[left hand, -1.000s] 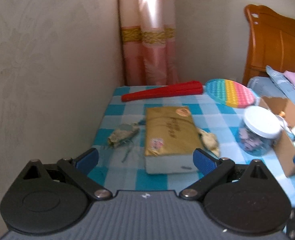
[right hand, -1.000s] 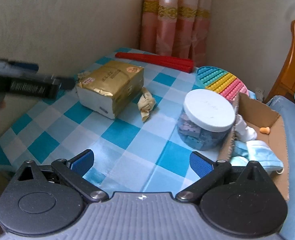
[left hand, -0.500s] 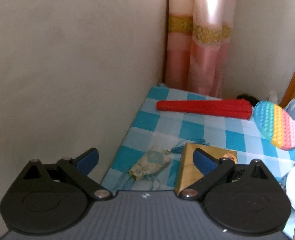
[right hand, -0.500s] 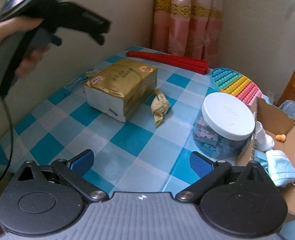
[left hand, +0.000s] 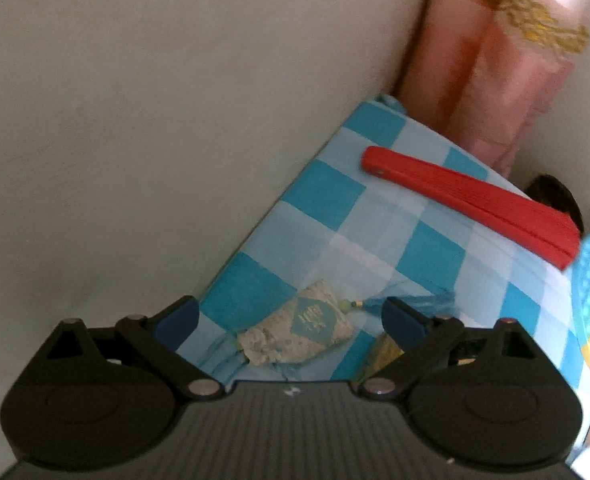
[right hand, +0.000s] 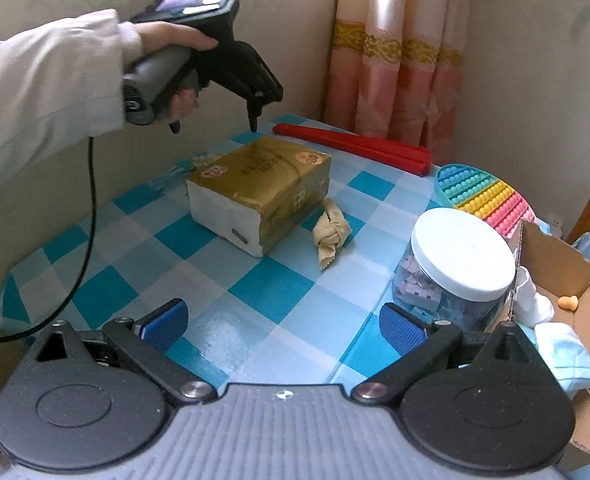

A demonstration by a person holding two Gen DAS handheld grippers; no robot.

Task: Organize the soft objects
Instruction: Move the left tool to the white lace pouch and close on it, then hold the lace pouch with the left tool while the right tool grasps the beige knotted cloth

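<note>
A small cream and teal sachet with a blue tassel lies on the checked table by the wall, partly hidden behind the gold tissue pack in the right wrist view. My left gripper is open and hovers above the sachet; it also shows raised over the pack's far side in the right wrist view. A knotted tan cloth lies beside the pack. My right gripper is open and empty above the table's front. A cardboard box at right holds a blue face mask.
A red folded fan lies at the table's back by the pink curtain. A rainbow pop mat and a white-lidded jar stand at the right. The wall runs close along the table's left edge.
My left gripper has risen, tilted and moved toward the wall until it is over the sachet. My right gripper has shifted slightly nearer the table.
</note>
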